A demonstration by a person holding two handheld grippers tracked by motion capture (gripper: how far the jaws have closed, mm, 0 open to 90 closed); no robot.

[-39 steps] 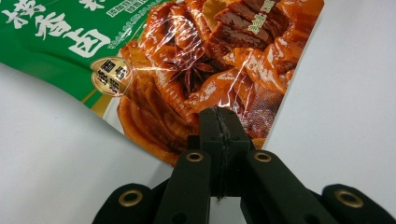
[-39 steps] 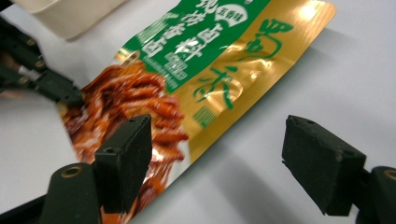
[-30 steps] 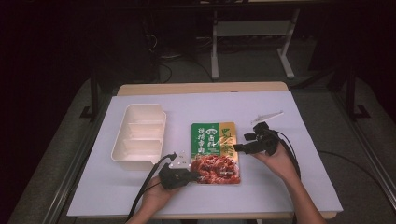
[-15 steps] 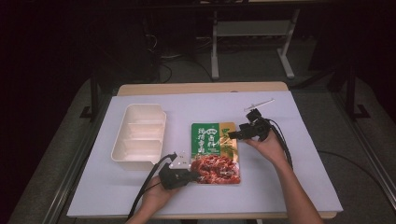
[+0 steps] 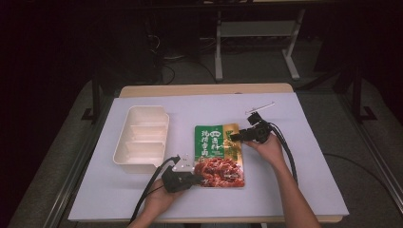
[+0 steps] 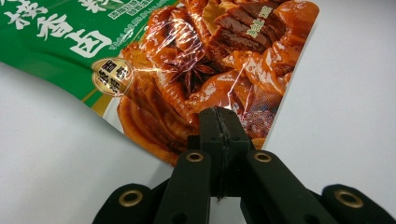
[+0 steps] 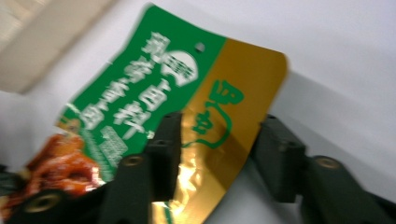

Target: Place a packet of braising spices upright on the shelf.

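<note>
Left gripper [image 5: 202,178] has its 2 jaws pinched tight on the bottom edge of the food pouch [image 5: 219,154], which lies mid-table on the white sheet [image 5: 304,180]. Right gripper [image 5: 236,137] sits at the pouch's gold upper-right edge, jaws spread wide astride it. White compartment tray [image 5: 141,137] waits just left of the pouch.

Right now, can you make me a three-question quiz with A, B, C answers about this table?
1. Where is the white tray from the food packet?
A. to its left
B. on top of it
C. to its right

2. How many compartments does the tray have?
A. one
B. three
C. six

3. What is the left gripper doing?
A. hanging open
C. lying in the tray
B. shut on the packet

Answers: 1 A, the high view shows it left. 2 B, three sections show. 3 B, its jaws pinch the packet's corner.
</note>
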